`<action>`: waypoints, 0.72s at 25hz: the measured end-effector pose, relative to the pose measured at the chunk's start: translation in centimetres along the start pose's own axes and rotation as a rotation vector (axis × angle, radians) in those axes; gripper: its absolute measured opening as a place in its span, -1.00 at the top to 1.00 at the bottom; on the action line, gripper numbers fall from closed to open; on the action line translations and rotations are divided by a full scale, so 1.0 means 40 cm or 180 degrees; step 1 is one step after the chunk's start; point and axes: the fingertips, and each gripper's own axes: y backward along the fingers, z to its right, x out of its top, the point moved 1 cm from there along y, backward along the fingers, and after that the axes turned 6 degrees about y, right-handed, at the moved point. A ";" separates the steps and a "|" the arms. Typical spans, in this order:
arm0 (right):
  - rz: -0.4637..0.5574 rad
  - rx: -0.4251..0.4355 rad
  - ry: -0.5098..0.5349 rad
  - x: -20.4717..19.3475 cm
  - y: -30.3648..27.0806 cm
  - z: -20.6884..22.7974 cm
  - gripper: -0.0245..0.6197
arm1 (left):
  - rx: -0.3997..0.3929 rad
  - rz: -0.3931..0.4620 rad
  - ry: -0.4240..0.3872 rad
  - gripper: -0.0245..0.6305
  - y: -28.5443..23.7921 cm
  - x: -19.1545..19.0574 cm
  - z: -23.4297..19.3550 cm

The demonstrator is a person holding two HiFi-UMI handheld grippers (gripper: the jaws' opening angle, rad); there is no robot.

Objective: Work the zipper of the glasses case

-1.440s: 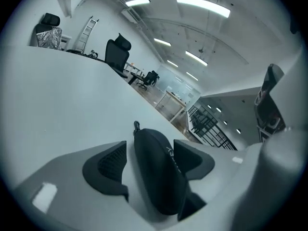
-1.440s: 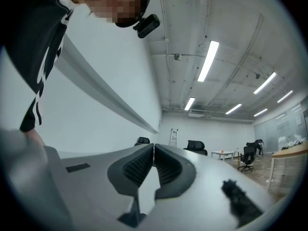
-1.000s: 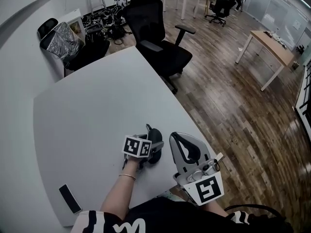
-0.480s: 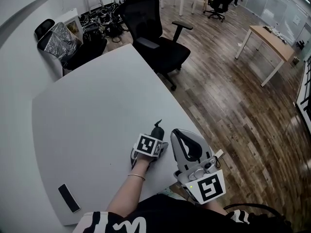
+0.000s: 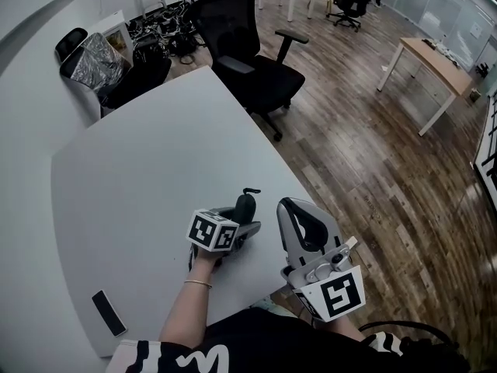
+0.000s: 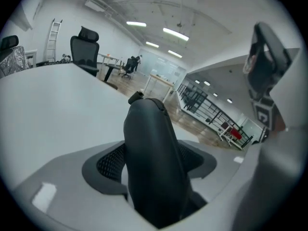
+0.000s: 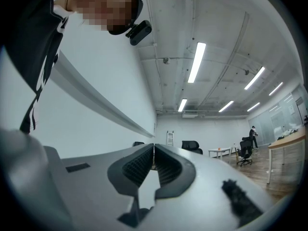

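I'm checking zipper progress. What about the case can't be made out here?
Zip track, open or shut: head view, too small, and the left tool, whose jaws have just been closing round the case, covers its lower half.
Case's lower end: left gripper view, hidden behind the tool's body.
Pull: left gripper view, a small dark nub, shape unclear.

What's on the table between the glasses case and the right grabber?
Nothing. In the head view, only a bare strip of white table shows between the black glasses case and the right gripper.
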 end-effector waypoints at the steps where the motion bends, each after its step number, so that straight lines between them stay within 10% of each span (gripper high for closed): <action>1: -0.0002 -0.0008 0.0009 -0.001 -0.002 0.004 0.90 | -0.0127 0.0179 -0.0054 -0.09 0.034 0.031 0.018; 9: -0.0101 0.0108 0.0502 -0.023 -0.037 -0.010 0.89 | -0.1138 0.1304 -0.1389 -0.09 0.368 0.257 0.287; 18: 0.0139 0.0464 0.1508 0.038 -0.068 -0.119 0.87 | -0.1893 0.1025 -0.2072 -0.11 0.566 0.236 0.436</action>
